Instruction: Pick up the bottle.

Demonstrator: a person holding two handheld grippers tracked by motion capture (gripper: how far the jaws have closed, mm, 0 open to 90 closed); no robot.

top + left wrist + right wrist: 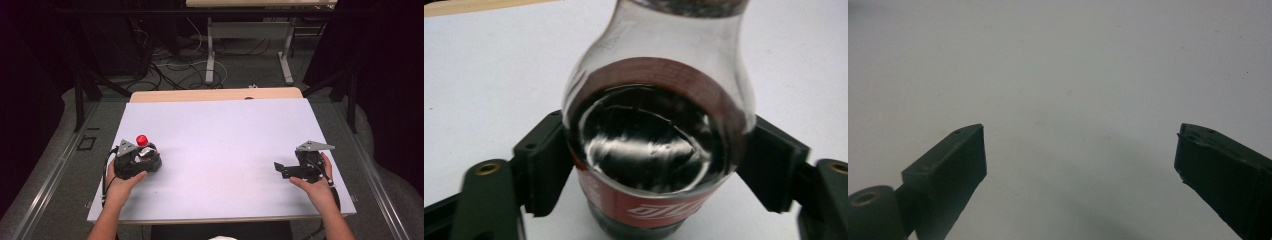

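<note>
On the worktop's (pixel 225 130) left side, left tongs (pixel 649 165) clamp a dark-drink bottle (pixel 656 145) at its labelled belly, likely to steady it upright, while right tongs (pixel 1080 165) wait wide apart over bare surface.

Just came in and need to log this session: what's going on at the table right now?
A person sits at a white table with a handheld gripper in each hand. The left gripper is shut on a cola bottle with a red cap, a red label and dark liquid inside; its jaws press the bottle's sides at label height, and the bottle stands upright at the table's left. The right gripper is at the table's right edge, jaws open, with nothing between them.
</note>
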